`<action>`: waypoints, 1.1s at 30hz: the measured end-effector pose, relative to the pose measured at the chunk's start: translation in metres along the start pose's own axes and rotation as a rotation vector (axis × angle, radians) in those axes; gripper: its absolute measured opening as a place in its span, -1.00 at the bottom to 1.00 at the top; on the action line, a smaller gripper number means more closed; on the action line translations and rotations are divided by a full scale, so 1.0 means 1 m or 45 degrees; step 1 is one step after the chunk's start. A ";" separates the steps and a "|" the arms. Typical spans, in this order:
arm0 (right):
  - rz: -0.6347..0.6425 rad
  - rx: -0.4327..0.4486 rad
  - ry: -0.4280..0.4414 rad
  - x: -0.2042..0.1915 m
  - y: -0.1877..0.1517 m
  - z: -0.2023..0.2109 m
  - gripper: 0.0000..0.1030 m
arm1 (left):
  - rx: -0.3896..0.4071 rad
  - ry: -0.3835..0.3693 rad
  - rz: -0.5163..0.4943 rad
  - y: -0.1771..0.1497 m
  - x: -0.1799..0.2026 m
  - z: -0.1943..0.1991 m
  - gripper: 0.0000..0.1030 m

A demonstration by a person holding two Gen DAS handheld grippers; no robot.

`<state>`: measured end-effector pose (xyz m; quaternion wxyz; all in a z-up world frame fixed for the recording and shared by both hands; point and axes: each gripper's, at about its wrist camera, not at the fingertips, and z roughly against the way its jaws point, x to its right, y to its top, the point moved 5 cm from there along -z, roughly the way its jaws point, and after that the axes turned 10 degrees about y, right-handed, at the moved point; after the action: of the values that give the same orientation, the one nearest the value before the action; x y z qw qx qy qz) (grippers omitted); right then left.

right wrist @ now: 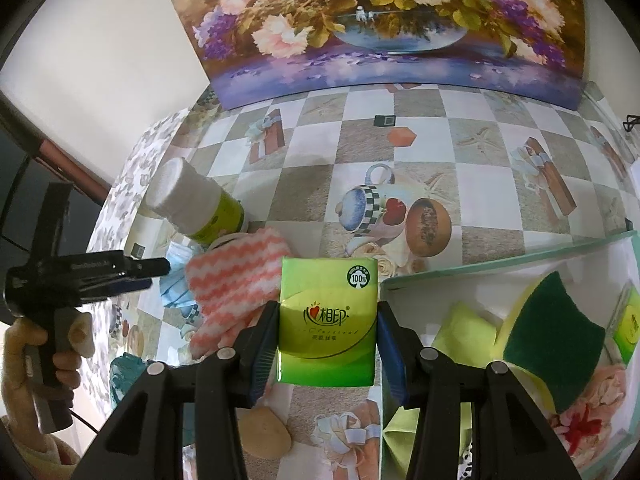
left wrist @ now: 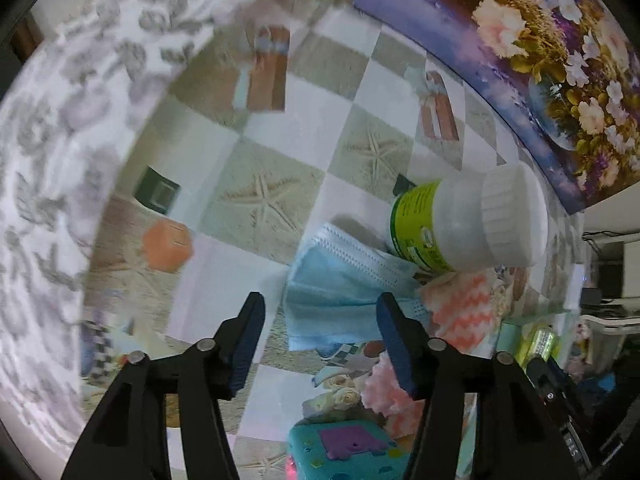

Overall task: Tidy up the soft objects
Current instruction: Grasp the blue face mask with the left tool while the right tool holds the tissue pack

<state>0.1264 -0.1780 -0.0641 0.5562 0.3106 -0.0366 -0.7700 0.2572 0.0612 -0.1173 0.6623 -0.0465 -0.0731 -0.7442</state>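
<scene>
The right tongs (right wrist: 326,334) grasp the green tissue pack (right wrist: 327,320), its long axis pointing to 12 o'clock; the tray (right wrist: 500,266) lies at 3 o'clock. The left tongs (left wrist: 320,312) hang released, the blue mask (left wrist: 340,284) just ahead at 12 o'clock.

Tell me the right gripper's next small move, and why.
Probably carry the tissue pack rightward over the tray: the right gripper grips it on both sides, and the tray beside it already holds a sponge.
</scene>
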 end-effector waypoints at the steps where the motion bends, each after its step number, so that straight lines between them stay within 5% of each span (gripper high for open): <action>1: -0.003 0.000 0.001 0.001 0.000 0.000 -0.03 | -0.014 -0.004 -0.007 0.000 0.001 -0.002 0.27; 9: -0.005 -0.004 0.005 0.001 0.000 -0.002 -0.03 | -0.057 -0.007 -0.182 -0.007 0.019 -0.010 0.45; 25: -0.011 -0.007 0.012 0.002 0.000 -0.002 -0.03 | -0.032 0.376 -0.433 -0.008 0.056 -0.027 0.53; 28: -0.011 -0.004 0.014 0.002 0.000 -0.002 -0.03 | -0.013 0.374 -0.421 -0.006 0.058 -0.026 0.40; 33: -0.015 -0.001 0.018 0.002 0.000 -0.001 -0.03 | 0.006 0.358 -0.384 -0.003 0.047 -0.014 -0.17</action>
<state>0.1269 -0.1799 -0.0660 0.5521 0.3161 -0.0305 -0.7709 0.2485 0.0131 -0.1232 0.5472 0.0709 0.0125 -0.8339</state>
